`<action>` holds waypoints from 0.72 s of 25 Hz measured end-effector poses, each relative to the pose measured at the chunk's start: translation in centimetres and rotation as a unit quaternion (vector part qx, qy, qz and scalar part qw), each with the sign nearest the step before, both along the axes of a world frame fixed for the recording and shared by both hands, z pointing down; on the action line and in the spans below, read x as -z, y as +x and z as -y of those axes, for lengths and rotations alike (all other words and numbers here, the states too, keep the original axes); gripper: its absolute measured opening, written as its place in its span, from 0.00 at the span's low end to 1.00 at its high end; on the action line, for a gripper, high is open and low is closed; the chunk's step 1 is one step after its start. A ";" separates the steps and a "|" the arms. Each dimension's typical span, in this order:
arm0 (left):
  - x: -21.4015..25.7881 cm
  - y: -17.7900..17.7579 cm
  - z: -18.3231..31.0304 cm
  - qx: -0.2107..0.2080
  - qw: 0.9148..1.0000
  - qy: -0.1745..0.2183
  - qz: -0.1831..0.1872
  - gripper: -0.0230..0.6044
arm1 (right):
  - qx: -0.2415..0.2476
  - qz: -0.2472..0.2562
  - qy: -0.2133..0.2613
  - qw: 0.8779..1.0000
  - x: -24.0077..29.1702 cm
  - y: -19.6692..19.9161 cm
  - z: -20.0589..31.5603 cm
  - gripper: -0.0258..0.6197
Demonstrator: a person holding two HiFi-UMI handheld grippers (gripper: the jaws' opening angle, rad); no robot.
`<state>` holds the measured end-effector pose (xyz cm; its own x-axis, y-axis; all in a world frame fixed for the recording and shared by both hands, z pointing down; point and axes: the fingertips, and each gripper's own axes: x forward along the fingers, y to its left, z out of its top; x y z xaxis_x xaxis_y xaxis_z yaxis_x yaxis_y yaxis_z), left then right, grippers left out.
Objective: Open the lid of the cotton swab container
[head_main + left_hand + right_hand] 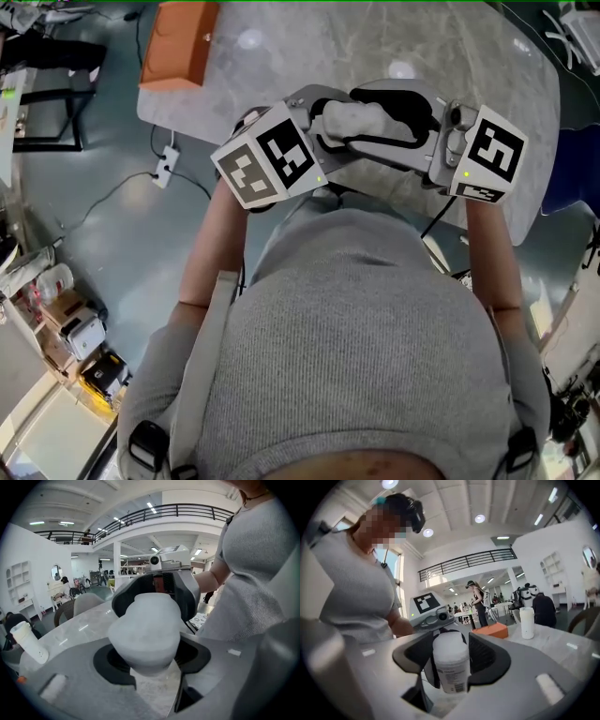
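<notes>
Marble table point(309, 47) is seen from above in the head view, with an orange box point(178, 42) set near its far left edge. Above the table's near edge, close to the person's grey top point(356, 328), the cotton swab container point(367, 117) is held lying roughly level in the air. It is gripped from the left by the left gripper point(323, 131) and from the right by the right gripper point(427, 141), so that the two grippers face each other. In the left gripper view, the left gripper point(147, 656) is shown with its jaws set wide and pressed on either side of the container's point(146, 630) frosted white end. The right gripper point(159, 585) is seen just behind it, and a white bottle point(28, 641) stands upright on the table point(79, 625) well off to the left. In the right gripper view, the right gripper point(451, 670) is shown clamped on the container's point(451, 660) labelled part, where a barcode is printed. The left gripper point(433, 613) is seen at the far end, with its marker cube turned to the camera. The orange box point(490, 631) and the white bottle point(527, 622) are seen on the table point(562, 644) beyond. Whether the lid has been lifted cannot be told from any view.
</notes>
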<state>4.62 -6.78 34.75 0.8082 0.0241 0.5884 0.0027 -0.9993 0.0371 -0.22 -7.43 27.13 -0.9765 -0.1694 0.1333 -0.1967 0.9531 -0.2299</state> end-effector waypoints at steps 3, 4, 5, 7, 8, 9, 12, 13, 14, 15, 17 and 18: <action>-0.1 -0.2 -0.3 -0.005 1.000 0.001 0.006 0.41 | 0.028 -0.019 0.042 0.999 0.1 -0.2 -0.7 0.39; -0.1 -0.1 -0.4 -0.005 1.000 0.001 0.006 0.41 | 0.037 -0.024 0.045 0.998 0.2 -0.2 -0.9 0.38; 0.0 -0.1 -0.4 -0.006 1.000 0.002 0.006 0.41 | 0.046 -0.030 0.048 0.997 0.3 -0.3 -1.0 0.38; 0.0 -0.1 -0.3 -0.005 1.000 0.005 0.008 0.41 | 0.061 -0.040 0.060 0.996 0.3 -0.3 -1.1 0.37; 0.1 -0.1 -0.3 -0.004 1.000 0.006 0.009 0.41 | 0.067 -0.043 0.064 0.995 0.4 -0.4 -1.1 0.37; 0.1 0.0 -0.3 -0.004 1.000 0.007 0.009 0.41 | 0.071 -0.047 0.067 0.994 0.4 -0.4 -1.2 0.37; 0.1 0.1 -0.3 -0.007 1.000 0.010 0.013 0.41 | 0.077 -0.064 0.065 0.993 0.2 -0.5 -1.4 0.36; 0.1 0.1 -0.3 -0.008 1.000 0.011 0.015 0.41 | 0.077 -0.067 0.065 0.993 0.2 -0.6 -1.4 0.36; 0.1 0.1 -0.3 -0.009 1.000 0.011 0.015 0.41 | 0.077 -0.067 0.062 0.993 0.2 -0.6 -1.3 0.36; 0.0 0.0 -0.3 -0.010 1.000 0.011 0.016 0.41 | 0.075 -0.066 0.056 0.993 0.2 -0.6 -1.2 0.36; -0.1 0.0 -0.4 -0.014 1.000 0.009 0.018 0.41 | 0.072 -0.061 0.038 0.995 0.0 -0.5 -1.1 0.36; -0.1 0.1 -0.5 -0.016 1.000 0.007 0.018 0.41 | 0.071 -0.058 0.029 0.995 0.0 -0.4 -1.1 0.36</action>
